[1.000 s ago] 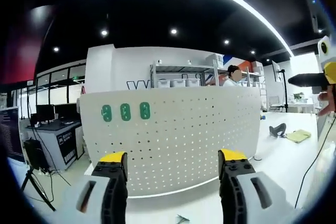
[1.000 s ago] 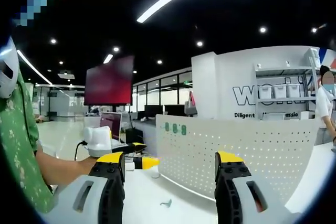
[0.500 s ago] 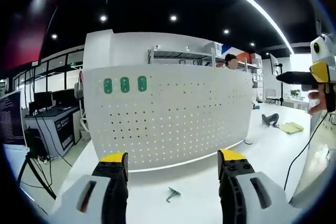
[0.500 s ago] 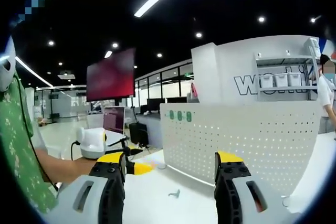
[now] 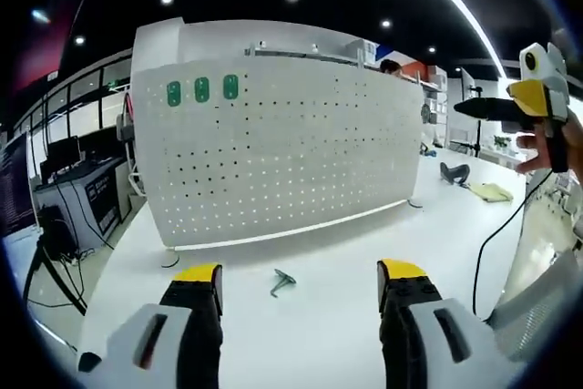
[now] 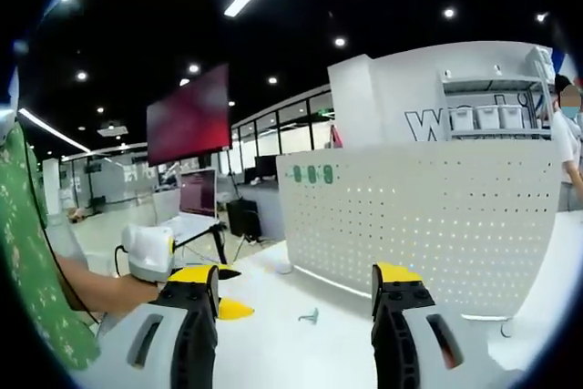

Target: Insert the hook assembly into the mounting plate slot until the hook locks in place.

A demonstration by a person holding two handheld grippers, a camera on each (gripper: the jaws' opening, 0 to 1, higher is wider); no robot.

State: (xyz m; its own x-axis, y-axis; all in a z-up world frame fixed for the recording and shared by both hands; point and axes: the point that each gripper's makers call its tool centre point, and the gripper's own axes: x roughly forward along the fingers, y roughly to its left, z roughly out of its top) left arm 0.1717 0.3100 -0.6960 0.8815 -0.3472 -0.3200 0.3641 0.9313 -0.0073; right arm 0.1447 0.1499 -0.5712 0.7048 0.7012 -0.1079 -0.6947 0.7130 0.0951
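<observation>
From my right gripper view, the white back wall (image 6: 437,88) carries large dark letters; I can read only a "W" and part of a next letter before the grey metal shelf rack cuts them off. The three green oval tags (image 6: 312,173) on my white perforated pegboard panel (image 6: 428,216) are too small to read.

Both cams tipped down vs before: hook (image 5: 282,281) now in fuller view, pegboard (image 5: 273,148) sits higher.
</observation>
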